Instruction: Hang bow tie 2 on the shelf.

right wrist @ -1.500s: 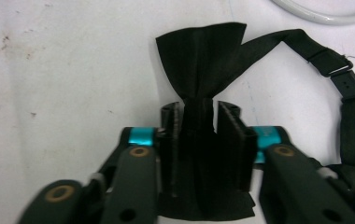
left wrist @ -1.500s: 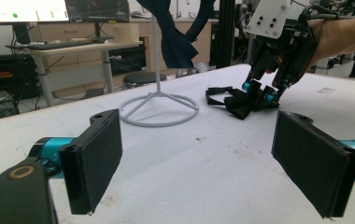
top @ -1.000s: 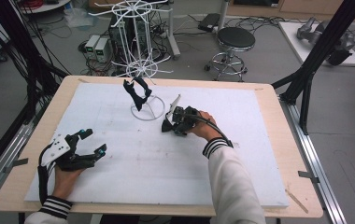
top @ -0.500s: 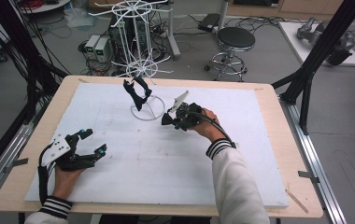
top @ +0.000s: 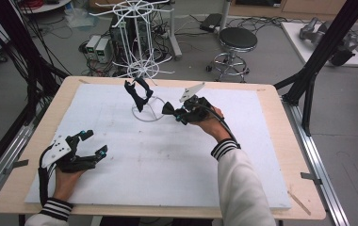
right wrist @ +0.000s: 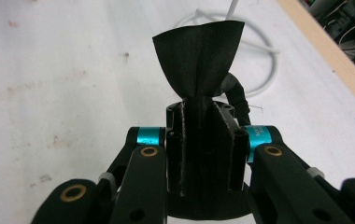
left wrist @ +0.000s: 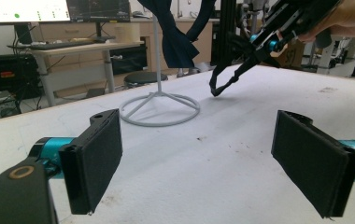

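My right gripper point(top: 179, 113) point(right wrist: 206, 109) is shut on a black fabric piece point(right wrist: 199, 56) point(top: 168, 108), which fans out past the jaw tips. In the left gripper view the right gripper point(left wrist: 259, 46) holds it above the mat, and a thin black loop of the piece point(left wrist: 224, 81) hangs down to about the mat's surface. A second dark fabric item point(top: 138, 94) point(left wrist: 178, 42) hangs on the white wire stand point(top: 146, 115) point(left wrist: 159, 109) just left of the right gripper. My left gripper point(top: 94, 142) point(left wrist: 199, 158) rests open at the front left with nothing between its pads.
A white mat point(top: 167, 160) covers the wooden table point(top: 290, 155). The stand's ring base sits on the mat at the back centre. Behind the table are a stool point(top: 236, 40), cables and boxes on the floor, and black frame posts point(top: 309, 80) at both sides.
My right gripper has risen from the mat with the black fabric piece, moving slightly toward the back. The left gripper has stayed in place.
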{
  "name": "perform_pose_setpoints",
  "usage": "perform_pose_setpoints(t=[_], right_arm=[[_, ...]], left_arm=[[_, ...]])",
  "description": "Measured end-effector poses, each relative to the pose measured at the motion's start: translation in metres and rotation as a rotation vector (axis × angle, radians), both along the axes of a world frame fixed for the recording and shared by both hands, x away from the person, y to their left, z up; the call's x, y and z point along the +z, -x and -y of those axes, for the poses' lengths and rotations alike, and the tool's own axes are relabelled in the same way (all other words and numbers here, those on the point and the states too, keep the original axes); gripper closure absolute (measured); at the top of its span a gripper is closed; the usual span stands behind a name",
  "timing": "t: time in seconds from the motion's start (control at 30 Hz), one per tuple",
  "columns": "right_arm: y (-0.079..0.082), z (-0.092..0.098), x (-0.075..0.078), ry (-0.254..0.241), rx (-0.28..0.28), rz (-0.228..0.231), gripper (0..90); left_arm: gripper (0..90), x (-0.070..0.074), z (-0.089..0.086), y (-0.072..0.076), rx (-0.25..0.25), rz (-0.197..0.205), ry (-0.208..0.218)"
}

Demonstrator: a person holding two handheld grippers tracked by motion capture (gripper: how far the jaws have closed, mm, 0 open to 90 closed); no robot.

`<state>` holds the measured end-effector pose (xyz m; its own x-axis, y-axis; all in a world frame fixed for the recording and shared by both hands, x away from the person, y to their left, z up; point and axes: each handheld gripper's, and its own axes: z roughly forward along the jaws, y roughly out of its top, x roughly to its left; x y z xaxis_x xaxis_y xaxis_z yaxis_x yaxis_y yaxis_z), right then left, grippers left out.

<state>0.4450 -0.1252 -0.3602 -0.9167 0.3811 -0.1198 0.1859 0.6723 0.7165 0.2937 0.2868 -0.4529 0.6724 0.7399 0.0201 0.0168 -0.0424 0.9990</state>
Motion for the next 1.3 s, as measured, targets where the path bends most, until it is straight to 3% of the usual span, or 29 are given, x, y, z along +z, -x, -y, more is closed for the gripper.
perform_pose_setpoints(t=[0.57, 0.9, 1.3], right_arm=[[0.011, 0.006, 0.019, -0.139, -0.047, 0.07, 75.8], [0.012, 0.015, 0.025, -0.212, -0.092, 0.082, 75.8], [0.02, 0.021, 0.039, -0.271, -0.097, 0.129, 75.6]], left_arm=[[16.8, 0.0, 0.0, 0.0, 0.001, 0.001, -0.004], [16.8, 0.0, 0.0, 0.0, 0.001, 0.001, -0.003], [16.8, 0.0, 0.001, 0.0, 0.007, 0.004, -0.004]])
